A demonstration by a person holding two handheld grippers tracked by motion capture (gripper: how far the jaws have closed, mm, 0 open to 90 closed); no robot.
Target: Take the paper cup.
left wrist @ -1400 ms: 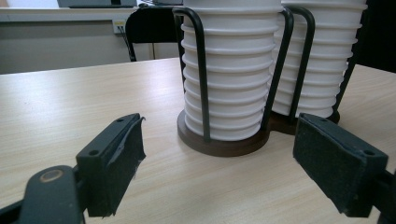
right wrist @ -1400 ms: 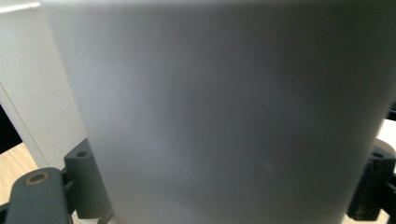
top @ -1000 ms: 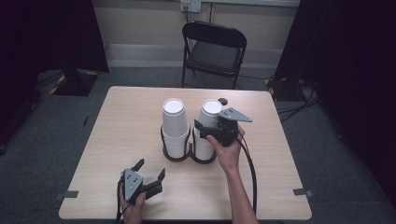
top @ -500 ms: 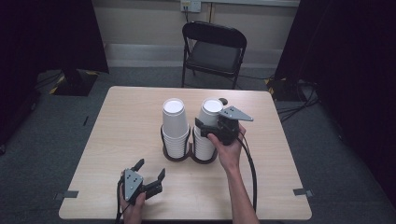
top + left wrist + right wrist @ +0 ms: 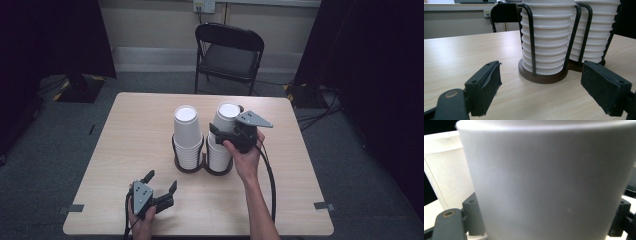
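Right tool jaws just closing, top cup between

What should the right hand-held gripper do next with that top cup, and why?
Probably lift straight up. The right hand-held gripper has just been closing, and its jaws now sit either side of the top cup of the right stack, which is tilted in its black wire holder. A vertical pull should free it; the left hand-held gripper rests open nearby.
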